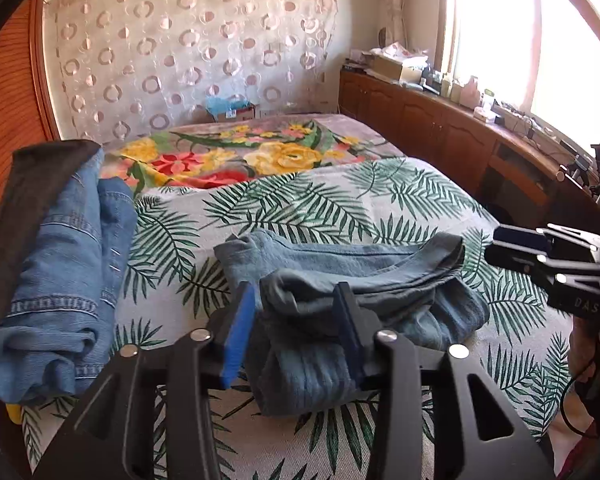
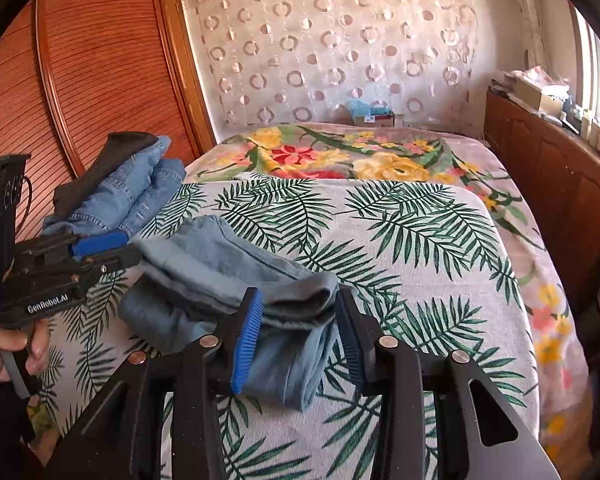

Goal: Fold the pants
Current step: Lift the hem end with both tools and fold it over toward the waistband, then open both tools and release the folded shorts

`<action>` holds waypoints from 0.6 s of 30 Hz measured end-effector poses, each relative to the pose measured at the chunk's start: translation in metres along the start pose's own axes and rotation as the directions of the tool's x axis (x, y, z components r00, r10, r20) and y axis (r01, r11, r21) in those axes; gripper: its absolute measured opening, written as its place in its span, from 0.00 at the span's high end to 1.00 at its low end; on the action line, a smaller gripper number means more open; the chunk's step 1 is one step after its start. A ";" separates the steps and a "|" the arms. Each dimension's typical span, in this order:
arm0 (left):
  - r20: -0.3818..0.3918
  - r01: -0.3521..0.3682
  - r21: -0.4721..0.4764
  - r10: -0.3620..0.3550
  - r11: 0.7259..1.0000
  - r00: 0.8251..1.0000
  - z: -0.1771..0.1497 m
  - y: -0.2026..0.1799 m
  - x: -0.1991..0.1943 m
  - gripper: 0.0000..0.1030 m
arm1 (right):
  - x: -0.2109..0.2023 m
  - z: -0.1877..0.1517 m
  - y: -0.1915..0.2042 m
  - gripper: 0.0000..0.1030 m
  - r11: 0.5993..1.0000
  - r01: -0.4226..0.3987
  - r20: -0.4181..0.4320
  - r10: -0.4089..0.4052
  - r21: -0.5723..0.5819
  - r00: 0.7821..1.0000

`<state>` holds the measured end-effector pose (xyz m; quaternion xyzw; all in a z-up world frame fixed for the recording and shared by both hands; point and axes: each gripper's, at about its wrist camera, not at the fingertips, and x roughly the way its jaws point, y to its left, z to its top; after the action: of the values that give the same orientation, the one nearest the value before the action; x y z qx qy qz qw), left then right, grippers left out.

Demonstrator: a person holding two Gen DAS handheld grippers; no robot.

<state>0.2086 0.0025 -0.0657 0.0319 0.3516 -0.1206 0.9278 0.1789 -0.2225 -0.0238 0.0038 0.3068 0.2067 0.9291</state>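
A folded pair of light blue pants [image 1: 360, 264] lies on the palm-leaf bedspread [image 1: 300, 200]. My left gripper [image 1: 296, 300] straddles the near left corner of the bundle; its jaws stand apart, with a gap between the left blue pad [image 1: 238, 336] and the cloth. In the right wrist view the same pants [image 2: 220, 256] lie between the fingers of my right gripper [image 2: 298, 304], at the near right corner of the fold, and the pads do not squeeze the cloth. Each gripper shows from the side in the other view: the right gripper [image 1: 500, 244] and the left gripper [image 2: 112, 246].
A stack of folded jeans [image 1: 60, 260] with a dark garment on top sits at the bed's left edge, beside a wooden louvred door [image 2: 80, 60]. A floral blanket [image 1: 260, 152] covers the far half of the bed. A wooden cabinet [image 1: 440, 120] with clutter runs along the right under the window. A hand [image 2: 4, 348] holds the left gripper's handle.
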 end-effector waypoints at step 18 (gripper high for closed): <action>-0.090 0.023 0.016 -0.022 1.000 0.996 -0.043 -0.004 0.008 0.52 | 0.014 -0.027 -0.003 0.51 1.000 -0.011 -0.115 0.010 -0.001 0.993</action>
<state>0.1863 0.0033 -0.1031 0.0411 0.3921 -0.1323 0.9094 0.1744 -0.2228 -0.0544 -0.0074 0.3594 0.2118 0.9088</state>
